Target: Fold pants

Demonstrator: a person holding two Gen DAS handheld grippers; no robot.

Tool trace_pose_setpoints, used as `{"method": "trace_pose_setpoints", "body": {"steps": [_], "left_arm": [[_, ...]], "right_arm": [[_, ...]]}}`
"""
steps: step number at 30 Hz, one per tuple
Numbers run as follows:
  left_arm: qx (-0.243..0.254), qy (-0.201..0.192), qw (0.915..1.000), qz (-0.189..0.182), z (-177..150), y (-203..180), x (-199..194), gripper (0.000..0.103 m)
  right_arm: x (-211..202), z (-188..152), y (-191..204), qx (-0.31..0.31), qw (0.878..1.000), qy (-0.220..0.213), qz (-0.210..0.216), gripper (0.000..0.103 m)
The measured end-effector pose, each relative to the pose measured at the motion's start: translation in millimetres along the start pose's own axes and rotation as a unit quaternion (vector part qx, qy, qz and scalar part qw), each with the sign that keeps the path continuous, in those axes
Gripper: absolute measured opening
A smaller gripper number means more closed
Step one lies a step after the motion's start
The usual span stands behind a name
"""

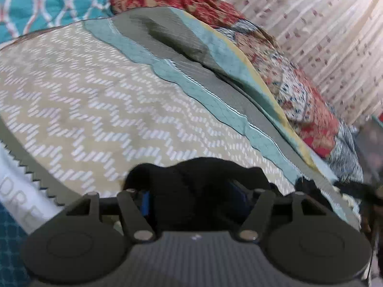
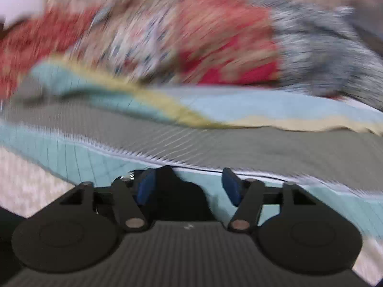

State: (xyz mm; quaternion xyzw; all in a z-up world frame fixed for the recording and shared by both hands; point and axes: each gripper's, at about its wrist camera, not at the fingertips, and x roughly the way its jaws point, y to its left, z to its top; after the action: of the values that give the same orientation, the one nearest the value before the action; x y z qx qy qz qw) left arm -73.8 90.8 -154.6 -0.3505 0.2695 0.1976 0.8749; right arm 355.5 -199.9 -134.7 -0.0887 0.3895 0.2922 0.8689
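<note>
The black pants (image 1: pixel 198 179) lie bunched on the bed, right in front of my left gripper (image 1: pixel 192 201). Its jaws stand apart, and the dark cloth fills the gap between the blue pads (image 1: pixel 146 203). More black cloth (image 1: pixel 311 189) trails off to the right. In the blurred right wrist view, my right gripper (image 2: pixel 189 189) is open. A fold of the pants (image 2: pixel 177 198) rests against its left pad (image 2: pixel 146 189), while the right pad (image 2: pixel 231 189) stands free over the teal quilt.
The bed carries a quilt (image 1: pixel 83 95) with a beige zigzag field and teal and grey bands. A floral blanket (image 1: pixel 287 76) is heaped along its far side, with a teal pillow (image 1: pixel 47 4) at the upper left and a pale curtain (image 1: pixel 323 35) behind.
</note>
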Motion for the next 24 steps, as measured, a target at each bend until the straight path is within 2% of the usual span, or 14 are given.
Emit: {"method": "trace_pose_setpoints", "body": {"steps": [1,2,3,4,5,6,8,10,13,16,19,21,23,24], "left_arm": [[0.009,0.003,1.0000,-0.003,-1,-3,3,0.042],[0.018,0.009,0.9998,-0.006,-2,-6,6,0.015],[0.026,0.015,0.9995,-0.004,-2,-8,8,0.013],[0.029,0.011,0.9995,0.003,-1,-10,7,0.013],[0.033,0.000,0.9994,0.009,-1,-11,2,0.013],[0.034,-0.017,0.9993,0.010,2,-12,-5,0.012],[0.014,-0.055,0.9984,0.003,8,-6,-24,0.012],[-0.013,-0.079,0.9967,-0.007,14,3,-36,0.012],[-0.033,-0.095,0.9949,-0.004,23,11,-43,0.012],[-0.055,-0.088,0.9946,-0.003,27,19,-35,0.012],[-0.063,-0.079,0.9949,0.007,24,20,-21,0.012],[-0.064,-0.070,0.9951,0.029,20,21,-12,0.012],[-0.075,-0.053,0.9949,0.041,19,24,-6,0.012],[-0.078,-0.048,0.9949,0.041,19,26,-5,0.012]], "right_arm": [[25,6,11,-0.028,0.999,0.029,0.000,0.072],[47,10,23,-0.057,0.997,0.047,-0.015,0.070],[67,9,30,-0.084,0.994,0.069,-0.033,0.064],[81,8,37,-0.096,0.990,0.093,-0.042,0.039],[83,10,34,-0.080,0.993,0.087,-0.020,0.015],[76,17,29,-0.056,0.996,0.075,-0.012,0.010],[47,27,5,0.006,1.000,0.022,-0.008,0.009],[-1,35,-41,0.103,0.994,-0.040,-0.002,0.009],[-74,30,-117,0.211,0.969,-0.124,-0.040,0.009],[-115,14,-176,0.295,0.937,-0.165,-0.091,0.009],[-128,-21,-221,0.371,0.906,-0.148,-0.138,0.009],[-122,-55,-241,0.407,0.893,-0.104,-0.161,0.015],[-120,-95,-254,0.438,0.880,-0.050,-0.178,0.038],[-133,-118,-257,0.451,0.872,-0.039,-0.186,0.044]]}}
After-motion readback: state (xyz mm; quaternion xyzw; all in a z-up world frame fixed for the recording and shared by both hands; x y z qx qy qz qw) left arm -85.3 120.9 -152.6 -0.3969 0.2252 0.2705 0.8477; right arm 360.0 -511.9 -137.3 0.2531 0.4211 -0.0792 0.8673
